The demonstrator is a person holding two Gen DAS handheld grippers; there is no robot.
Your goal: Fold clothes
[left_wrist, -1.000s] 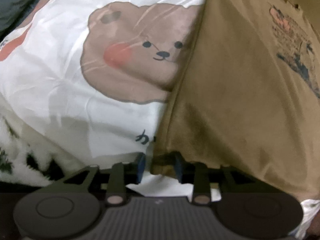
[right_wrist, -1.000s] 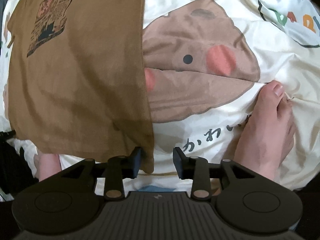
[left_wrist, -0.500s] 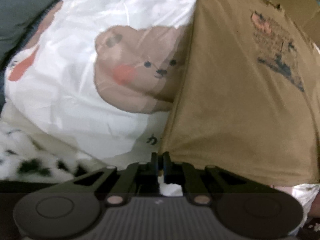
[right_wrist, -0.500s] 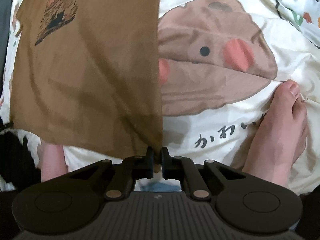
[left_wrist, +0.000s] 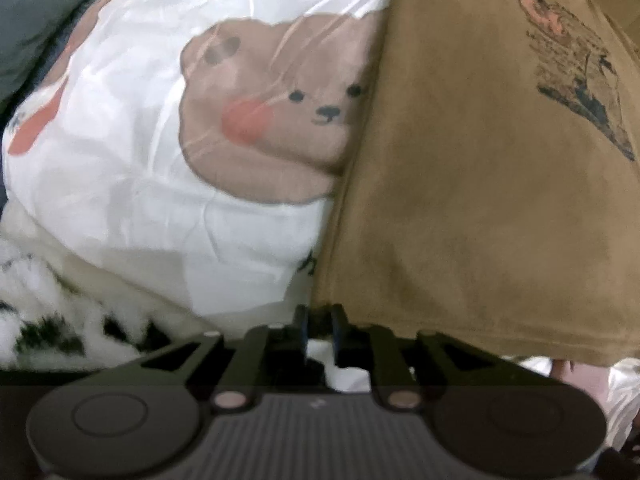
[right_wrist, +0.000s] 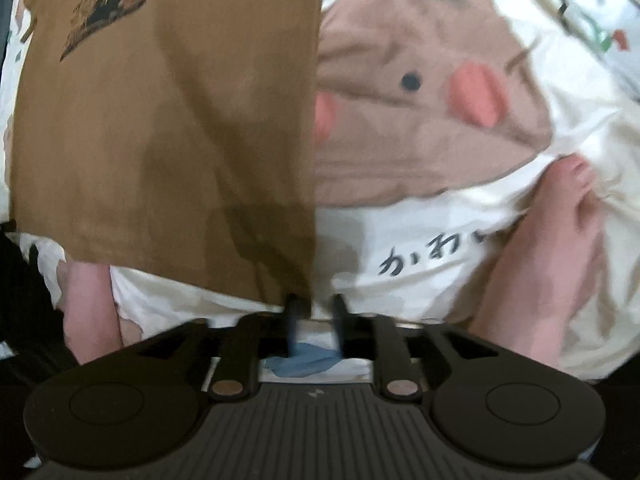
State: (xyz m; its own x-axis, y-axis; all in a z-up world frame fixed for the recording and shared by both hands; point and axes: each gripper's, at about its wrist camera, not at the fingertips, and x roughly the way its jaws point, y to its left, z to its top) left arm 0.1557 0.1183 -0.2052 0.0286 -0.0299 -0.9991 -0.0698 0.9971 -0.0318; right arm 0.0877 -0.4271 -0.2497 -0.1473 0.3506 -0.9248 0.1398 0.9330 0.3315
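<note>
A brown T-shirt [left_wrist: 480,184] with a printed graphic lies spread on a white bedsheet with bear prints [left_wrist: 168,152]. My left gripper [left_wrist: 320,322] holds the shirt's near left hem corner, jaws a small gap apart with cloth between them. In the right wrist view the same T-shirt [right_wrist: 168,132] fills the left side. My right gripper [right_wrist: 314,312] sits at its near right hem corner, jaws slightly apart, the left finger against the shirt's edge.
A bare foot [right_wrist: 552,248] rests on the sheet [right_wrist: 420,236] at the right, and a leg [right_wrist: 88,312] shows at the left. A fluffy white and dark blanket [left_wrist: 52,308] lies at the near left.
Both grippers closed from wide open onto the hem corners half a second ago. Now their jaws stand a little wider again, and the shirt sits closer in both views.
</note>
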